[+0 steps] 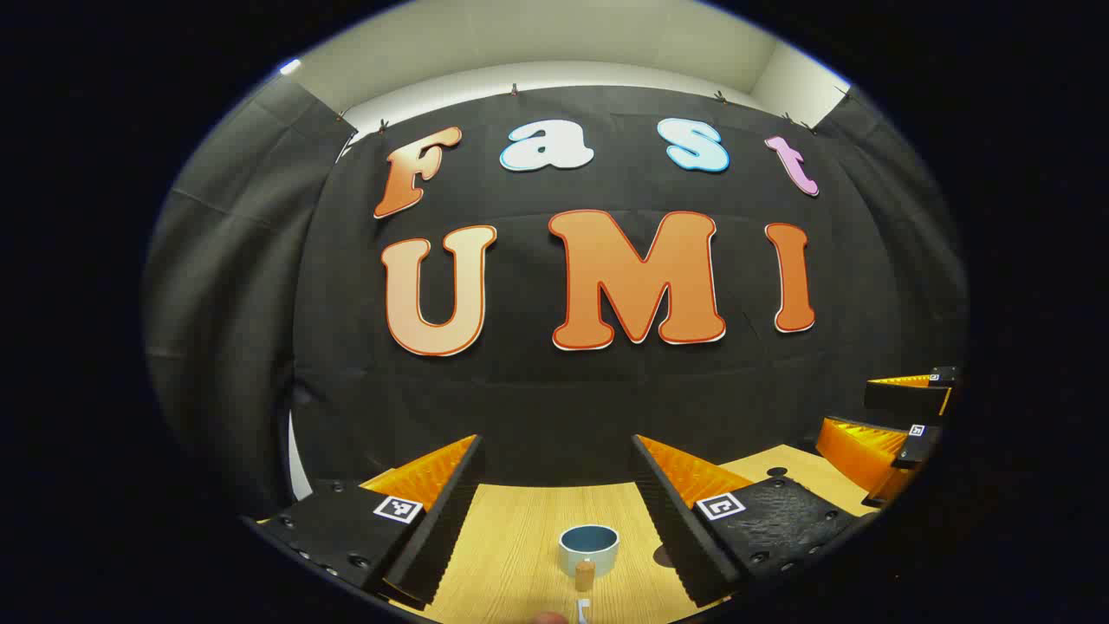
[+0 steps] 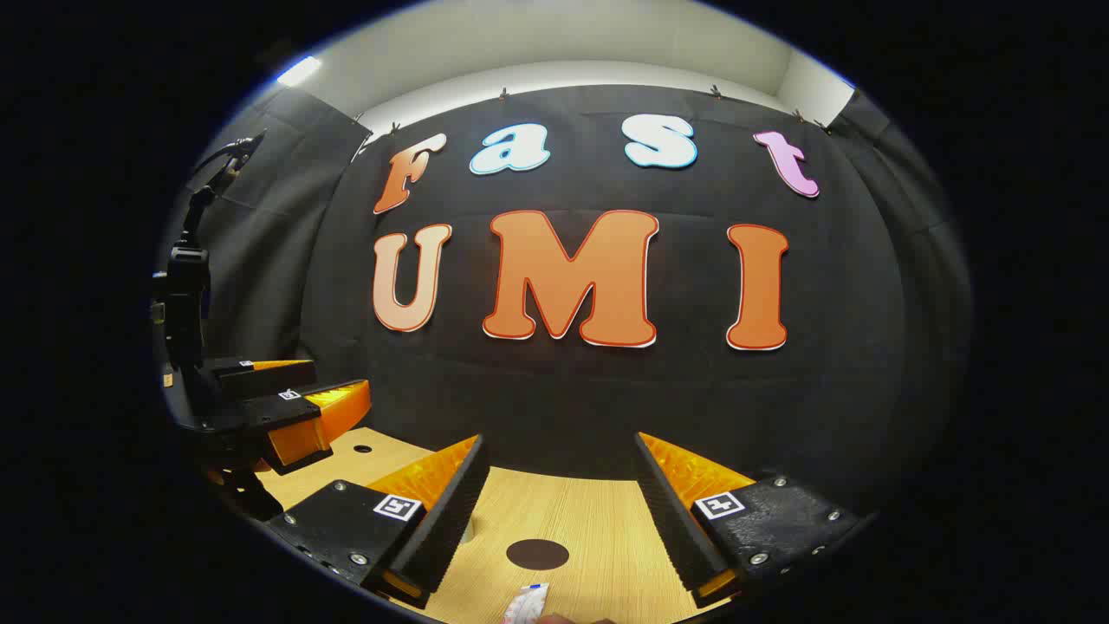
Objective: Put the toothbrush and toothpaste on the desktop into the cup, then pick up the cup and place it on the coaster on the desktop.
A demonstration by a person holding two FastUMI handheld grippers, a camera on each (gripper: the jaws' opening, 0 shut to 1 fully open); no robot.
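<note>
Left gripper held above the wooden desktop, fingers spread wide, gripping nothing. Between them: the cup, upright, and nearer the lens what may be the toothbrush, cut off by the view's edge. Right gripper likewise spread wide over the dark round coaster. Toothpaste lies just in front of it.

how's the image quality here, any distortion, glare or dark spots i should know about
Left gripper view: fisheye bends the wall and desktop; the cup is sharp and evenly lit. Right gripper view: same bending, a bright ceiling light at upper left, the coaster clear, the toothpaste cut off at the bottom edge.
</note>
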